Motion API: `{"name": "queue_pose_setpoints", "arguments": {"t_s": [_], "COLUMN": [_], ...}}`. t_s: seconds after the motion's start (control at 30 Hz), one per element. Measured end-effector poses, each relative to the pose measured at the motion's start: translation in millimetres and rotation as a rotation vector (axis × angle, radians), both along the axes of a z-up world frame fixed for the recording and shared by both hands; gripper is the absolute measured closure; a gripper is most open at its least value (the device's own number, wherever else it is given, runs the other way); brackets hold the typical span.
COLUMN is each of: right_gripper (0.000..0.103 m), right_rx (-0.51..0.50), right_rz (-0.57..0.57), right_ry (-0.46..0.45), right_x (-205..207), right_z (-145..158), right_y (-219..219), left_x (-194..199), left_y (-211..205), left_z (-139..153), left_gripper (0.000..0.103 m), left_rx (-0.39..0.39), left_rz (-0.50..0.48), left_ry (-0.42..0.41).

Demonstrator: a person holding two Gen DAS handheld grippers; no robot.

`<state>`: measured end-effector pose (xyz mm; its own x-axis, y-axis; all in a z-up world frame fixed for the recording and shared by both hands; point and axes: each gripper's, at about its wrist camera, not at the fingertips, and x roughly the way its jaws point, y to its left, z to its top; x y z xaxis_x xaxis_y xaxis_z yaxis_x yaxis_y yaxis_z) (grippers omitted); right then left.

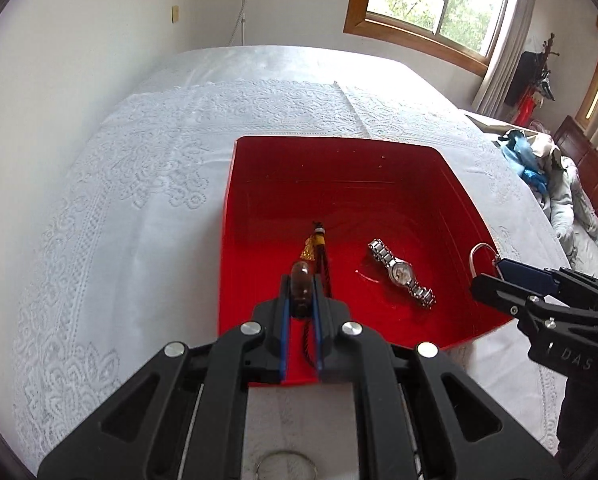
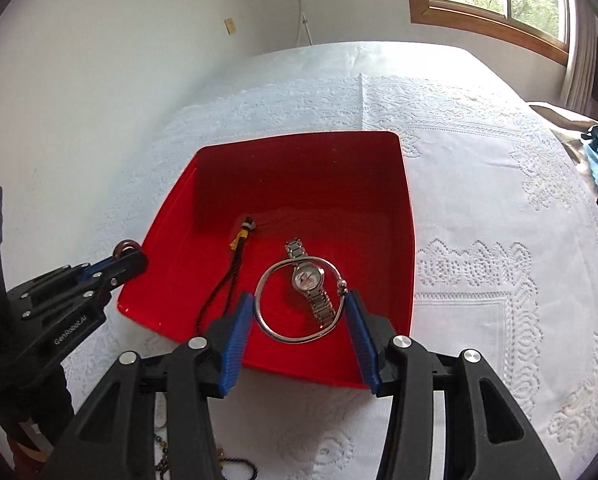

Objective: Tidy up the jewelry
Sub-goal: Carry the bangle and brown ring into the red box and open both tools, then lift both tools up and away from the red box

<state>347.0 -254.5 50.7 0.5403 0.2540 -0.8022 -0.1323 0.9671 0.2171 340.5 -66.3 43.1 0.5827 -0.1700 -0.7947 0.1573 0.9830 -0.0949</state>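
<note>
A red tray sits on the white lace cloth. A silver watch lies flat inside it. My left gripper is shut on a brown bead pendant over the tray's near left part; its dark cord with a gold tassel hangs into the tray. My right gripper is shut on a silver bangle and holds it above the watch. In the left wrist view the right gripper and bangle show at the tray's right edge.
The white lace cloth covers a large surface that runs to the wall. More jewelry, beads and a ring, lies near the front under the grippers. Rumpled bedding lies at the far right.
</note>
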Motion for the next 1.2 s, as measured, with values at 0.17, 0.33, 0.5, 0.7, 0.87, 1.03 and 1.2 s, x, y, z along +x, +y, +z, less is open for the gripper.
{"name": "queue_pose_setpoints", "arguments": {"t_s": [0.17, 0.33, 0.5, 0.7, 0.87, 1.03, 1.2], "right_gripper": [0.055, 0.055, 0.054, 0.052, 0.052, 0.052, 0.052], "right_rx": [-0.056, -0.087, -0.117, -0.104, -0.106, -0.127, -0.198], "right_rz": [0.020, 0.024, 0.031, 0.016, 0.010, 0.013, 0.005], "right_ry": [0.025, 0.056, 0.054, 0.050, 0.017, -0.052, -0.142], "right_x": [23, 35, 36, 28, 18, -13, -55], "right_z": [-14, -30, -37, -35, -28, -18, -8], "right_y": [11, 18, 21, 15, 14, 17, 28], "left_x": [33, 46, 49, 42, 25, -3, -44], "left_y": [-15, -23, -24, -20, -15, -5, 4], "left_z": [-24, -42, -49, -45, -36, -31, -21], "left_gripper": [0.095, 0.095, 0.090, 0.072, 0.072, 0.068, 0.054], "left_rx": [0.014, 0.028, 0.054, 0.051, 0.031, 0.017, 0.029], "left_rz": [-0.001, -0.018, -0.025, -0.025, -0.037, -0.034, -0.020], "left_ry": [0.049, 0.089, 0.093, 0.072, 0.040, 0.018, -0.035]}}
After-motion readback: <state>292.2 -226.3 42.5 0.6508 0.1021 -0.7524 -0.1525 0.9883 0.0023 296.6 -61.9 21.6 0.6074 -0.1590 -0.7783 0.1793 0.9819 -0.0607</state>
